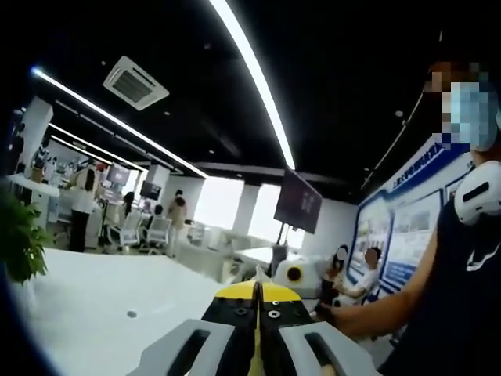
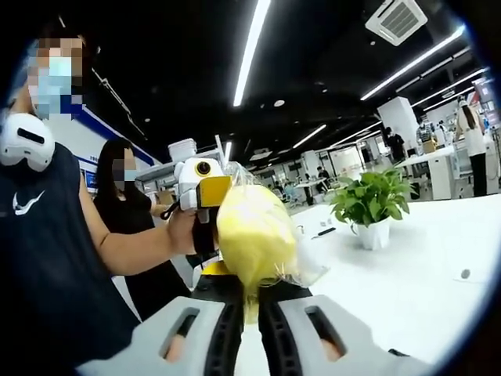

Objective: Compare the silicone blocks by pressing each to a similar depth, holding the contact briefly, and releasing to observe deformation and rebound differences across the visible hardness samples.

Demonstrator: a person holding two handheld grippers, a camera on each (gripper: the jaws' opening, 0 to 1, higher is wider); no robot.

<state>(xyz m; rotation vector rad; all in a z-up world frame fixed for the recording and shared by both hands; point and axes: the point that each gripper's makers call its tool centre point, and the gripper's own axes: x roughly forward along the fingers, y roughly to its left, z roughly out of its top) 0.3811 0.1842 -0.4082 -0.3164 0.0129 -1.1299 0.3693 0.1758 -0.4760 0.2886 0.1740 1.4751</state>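
In the left gripper view the left gripper (image 1: pixel 257 301) has its jaws pressed together with nothing between them, raised over the near edge of a white desk (image 1: pixel 94 298); a person in a dark sleeveless top (image 1: pixel 454 290) stands at the right. In the right gripper view the right gripper (image 2: pixel 249 301) is clamped on a yellow silicone block (image 2: pixel 254 235) — seemingly wrapped in clear film — held up off the desk; a potted plant (image 2: pixel 369 205) stands further back on the desktop; the other gripper (image 2: pixel 202 188) sits in the person's hand (image 2: pixel 182 229).
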